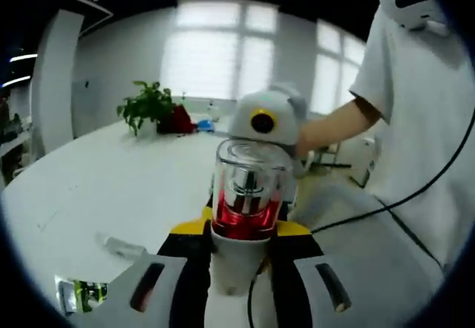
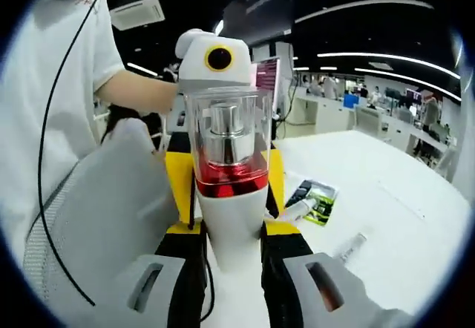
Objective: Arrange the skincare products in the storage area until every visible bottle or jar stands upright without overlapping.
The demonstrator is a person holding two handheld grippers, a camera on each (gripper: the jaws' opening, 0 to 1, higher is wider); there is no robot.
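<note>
Both the left tool [image 1: 239, 269] and right tool [image 2: 236, 257] clamp 1 white bottle [image 1: 245, 194] with clear cap, red collar.

A wide white tabletop [image 1: 111, 187] spreads out under both views. In the left gripper view, a leafy green potted plant [image 1: 147, 105] stands at the tabletop's far edge, with something red [image 1: 178, 120] just beside it and a small blue thing [image 1: 205, 125] next to that. Beyond the plant, a big bright window [image 1: 219, 50] covers the back wall. A person in a white shirt [image 1: 415, 113] stands beside the tabletop, and a black cable [image 1: 415, 194] runs across the shirt. In the right gripper view, far past the tabletop, long ceiling lights [image 2: 371, 53] hang over office desks [image 2: 349, 109].
</note>
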